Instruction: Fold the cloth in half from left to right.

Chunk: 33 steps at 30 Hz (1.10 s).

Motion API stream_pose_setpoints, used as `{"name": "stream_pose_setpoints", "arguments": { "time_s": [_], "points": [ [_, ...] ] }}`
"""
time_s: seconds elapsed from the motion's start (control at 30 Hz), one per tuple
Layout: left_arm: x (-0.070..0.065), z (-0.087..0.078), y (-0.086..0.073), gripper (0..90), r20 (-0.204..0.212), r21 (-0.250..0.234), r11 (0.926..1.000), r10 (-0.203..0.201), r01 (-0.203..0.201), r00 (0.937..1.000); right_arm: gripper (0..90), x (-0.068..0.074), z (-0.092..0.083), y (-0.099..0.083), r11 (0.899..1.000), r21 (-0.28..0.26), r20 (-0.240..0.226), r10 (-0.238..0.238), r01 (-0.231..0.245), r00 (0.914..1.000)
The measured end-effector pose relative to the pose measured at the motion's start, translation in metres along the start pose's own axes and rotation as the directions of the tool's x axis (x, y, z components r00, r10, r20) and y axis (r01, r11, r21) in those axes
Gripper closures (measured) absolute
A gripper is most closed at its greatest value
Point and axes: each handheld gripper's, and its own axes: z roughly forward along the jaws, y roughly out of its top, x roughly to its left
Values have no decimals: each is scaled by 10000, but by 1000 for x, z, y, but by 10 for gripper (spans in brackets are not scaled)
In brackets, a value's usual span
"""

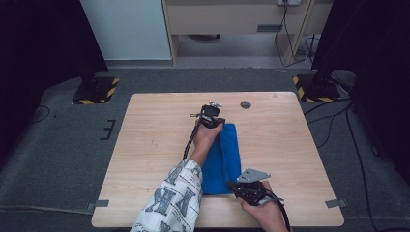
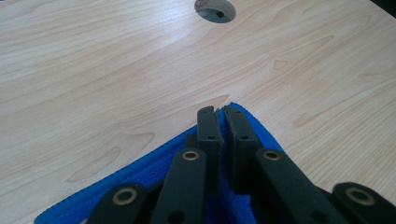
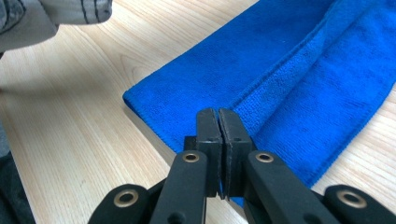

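Note:
A blue cloth [image 1: 226,157] lies folded into a long strip down the middle of the wooden table [image 1: 154,135]. My left gripper [image 1: 216,123] is at the strip's far end. In the left gripper view its jaws [image 2: 219,111] are shut over the cloth's far corner [image 2: 154,168], and blue fabric bunches up around them. My right gripper [image 1: 232,185] is at the near end. In the right gripper view its jaws [image 3: 218,112] are shut where the top layer's edge [image 3: 280,65] runs in between them.
A round cable hole [image 1: 245,104] sits in the table just beyond the cloth, also seen as the hole [image 2: 215,9] ahead of the left jaws. A person's patterned sleeve [image 1: 174,203] crosses the cloth's left side. Two stand bases with yellow-black stripes [image 1: 96,92] flank the table's far corners.

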Motion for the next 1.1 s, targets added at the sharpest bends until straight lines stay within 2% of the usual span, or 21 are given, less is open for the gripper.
{"name": "stream_pose_setpoints", "arguments": {
  "time_s": [0.47,0.73,0.9,1.1],
  "points": [
    [-12,18,0,851,202,214,9997,125,-129,9997,882,-2,-4,-2,9999,-2,-265,141,-141,9995],
    [-13,23,0,847,160,137,9999,86,-89,9998,875,-9,-3,-6,9991,89,-104,410,-409,9991],
    [-13,25,0,845,223,168,9998,-57,54,9997,875,-10,-4,-6,9989,111,-176,454,-452,9988],
    [-19,26,3,839,322,161,9998,125,-131,9994,870,-12,-6,-7,9990,89,-123,446,-445,9989]
  ]
}}
